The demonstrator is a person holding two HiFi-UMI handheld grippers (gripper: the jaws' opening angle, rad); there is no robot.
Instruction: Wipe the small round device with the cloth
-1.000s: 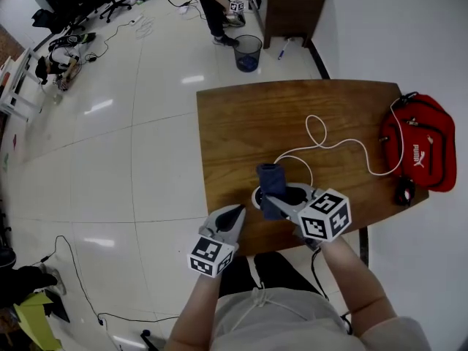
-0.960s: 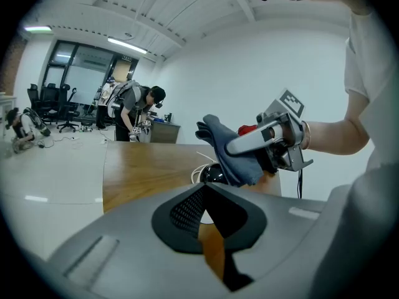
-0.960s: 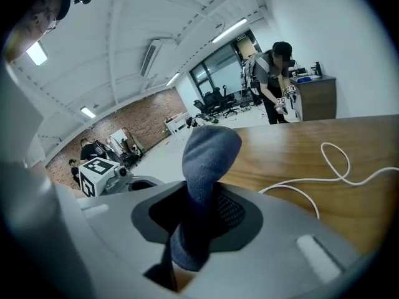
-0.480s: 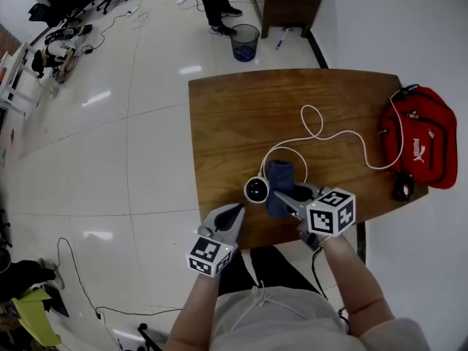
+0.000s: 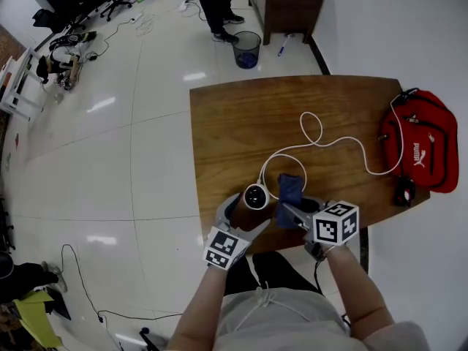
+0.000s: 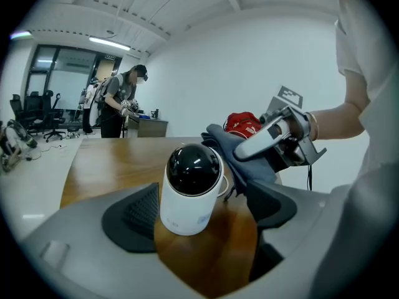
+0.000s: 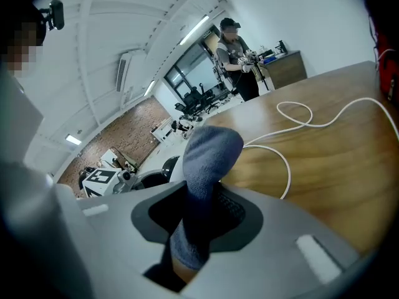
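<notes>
The small round device [image 5: 255, 196], a white body with a black dome [image 6: 190, 189], stands near the front edge of the wooden table [image 5: 241, 123]. My left gripper [image 5: 248, 209] has just been opening its jaws. They now stand wide on either side of the device [image 6: 206, 210], and the right jaw is clearly apart from it. My right gripper [image 5: 287, 209] is shut on a blue-grey cloth [image 7: 206, 185]. The cloth [image 5: 290, 189] hangs just right of the device [image 6: 240, 154].
A white cable [image 5: 314, 134] loops from the device across the table to a red bag [image 5: 420, 148] at the right edge, with a small black object [image 5: 403, 192] beside it. On the floor beyond the table are a waste bin [image 5: 247, 50] and a standing person [image 6: 121, 101].
The left gripper moved from off the table's front edge up to the device and opened around it. The cloth, which covered the device, now sits to its right with the right gripper.
</notes>
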